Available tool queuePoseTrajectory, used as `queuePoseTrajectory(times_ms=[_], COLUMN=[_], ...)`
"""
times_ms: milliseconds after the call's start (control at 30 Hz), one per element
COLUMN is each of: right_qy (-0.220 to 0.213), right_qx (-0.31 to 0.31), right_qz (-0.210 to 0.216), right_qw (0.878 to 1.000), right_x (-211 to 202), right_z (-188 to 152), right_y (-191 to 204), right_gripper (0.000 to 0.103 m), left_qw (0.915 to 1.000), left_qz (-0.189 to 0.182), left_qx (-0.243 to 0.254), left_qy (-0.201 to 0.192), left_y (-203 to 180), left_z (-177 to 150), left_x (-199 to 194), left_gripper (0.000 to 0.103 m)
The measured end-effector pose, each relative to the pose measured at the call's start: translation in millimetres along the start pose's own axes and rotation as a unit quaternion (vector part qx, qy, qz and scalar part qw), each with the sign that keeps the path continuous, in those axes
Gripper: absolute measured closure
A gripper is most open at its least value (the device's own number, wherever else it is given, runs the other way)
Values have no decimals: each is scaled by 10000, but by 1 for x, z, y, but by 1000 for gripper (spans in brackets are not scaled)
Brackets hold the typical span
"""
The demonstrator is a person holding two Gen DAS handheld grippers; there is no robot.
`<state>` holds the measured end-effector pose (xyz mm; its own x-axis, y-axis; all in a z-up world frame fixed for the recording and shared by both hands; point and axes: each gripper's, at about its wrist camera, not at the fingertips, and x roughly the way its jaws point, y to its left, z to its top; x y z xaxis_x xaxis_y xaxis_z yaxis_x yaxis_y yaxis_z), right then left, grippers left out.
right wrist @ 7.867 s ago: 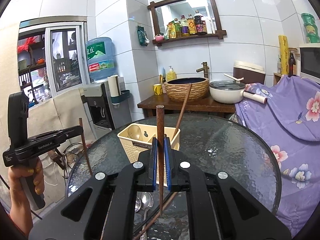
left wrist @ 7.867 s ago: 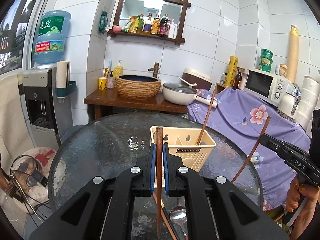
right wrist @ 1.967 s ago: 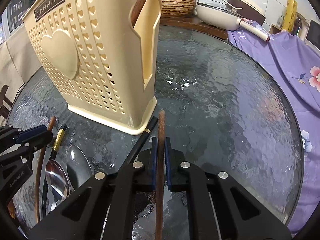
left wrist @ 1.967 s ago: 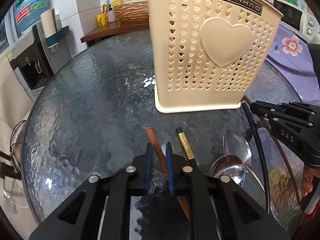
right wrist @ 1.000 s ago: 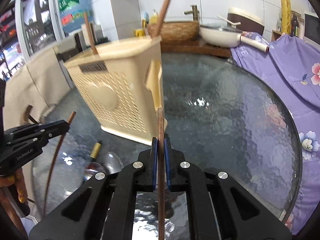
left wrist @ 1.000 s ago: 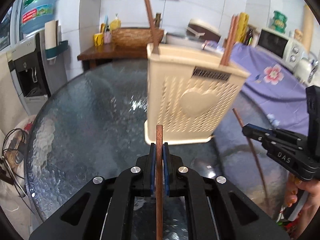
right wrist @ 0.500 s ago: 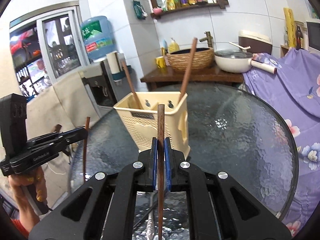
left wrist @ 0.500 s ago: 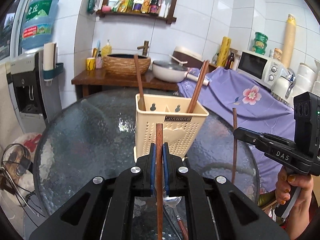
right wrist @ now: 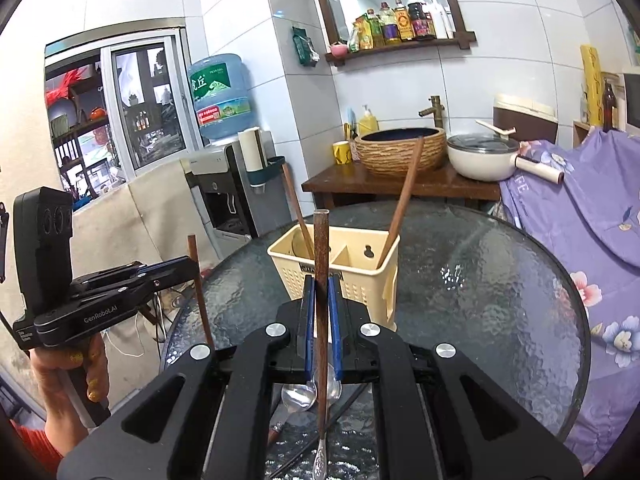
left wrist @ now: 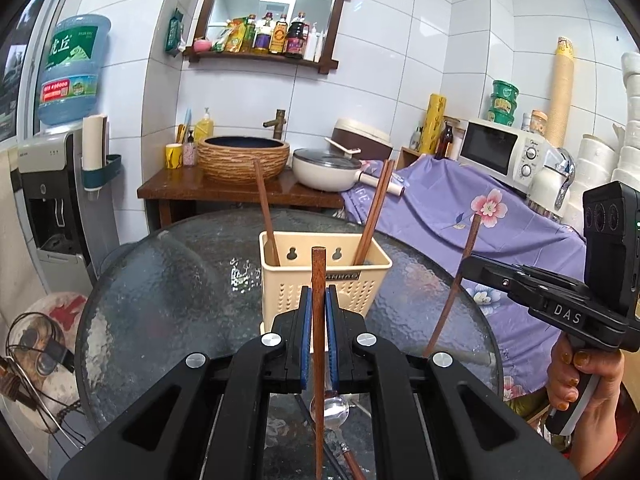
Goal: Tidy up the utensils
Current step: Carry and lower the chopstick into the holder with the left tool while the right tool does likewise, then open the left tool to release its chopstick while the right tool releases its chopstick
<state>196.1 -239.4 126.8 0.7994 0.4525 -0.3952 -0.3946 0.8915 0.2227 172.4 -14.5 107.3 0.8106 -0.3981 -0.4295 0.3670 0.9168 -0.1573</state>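
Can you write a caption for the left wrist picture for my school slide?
Left gripper holds a chopstick upright before the basket; right gripper holds another beside it.

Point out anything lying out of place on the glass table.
Spoons and a dark utensil lie loose on the glass table in front of the cream holder, not inside it. Each gripper, left and right, clamps one wooden chopstick upright. Nothing looks spilled or broken.
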Motion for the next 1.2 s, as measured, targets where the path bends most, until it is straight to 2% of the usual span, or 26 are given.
queuePoseTrajectory(times_ms=[267,433,567,733,867,933,1067,1200], right_qy=[-103,-142,-256,-478,-716,-800,-819,-647], right_qx=[-150,-219,-277,-188,-185,-140,-115,-30], right_qz=[64,124,158,170,-107,-212,-495,-618], right_qw=[9998,9996,9992,9985,9972,9965,9953,9960], right_x=[1,1,-1,-5,-1,3,23,51], right_z=[17,37,66,116,157,169,180,161], right_y=[8,8,10,8,6,4,-2,-12], right_gripper=[95,95,95,95,95,95,95,95], left_qw=[9998,9991,9981,9962,9954,9948,9951,9963], left_qz=[-131,-298,-377,-343,-189,-53,120,245], left_qx=[87,160,216,247,142,161,76,-56], left_qy=[-154,-260,-429,-765,-933,-1006,-979,-821], left_y=[-5,-11,-14,-17,-15,-16,-11,0], left_z=[16,36,65,117,158,168,175,157], left_x=[-8,-13,-19,-30,-23,-17,2,31], left_gripper=[96,96,96,96,96,96,96,96])
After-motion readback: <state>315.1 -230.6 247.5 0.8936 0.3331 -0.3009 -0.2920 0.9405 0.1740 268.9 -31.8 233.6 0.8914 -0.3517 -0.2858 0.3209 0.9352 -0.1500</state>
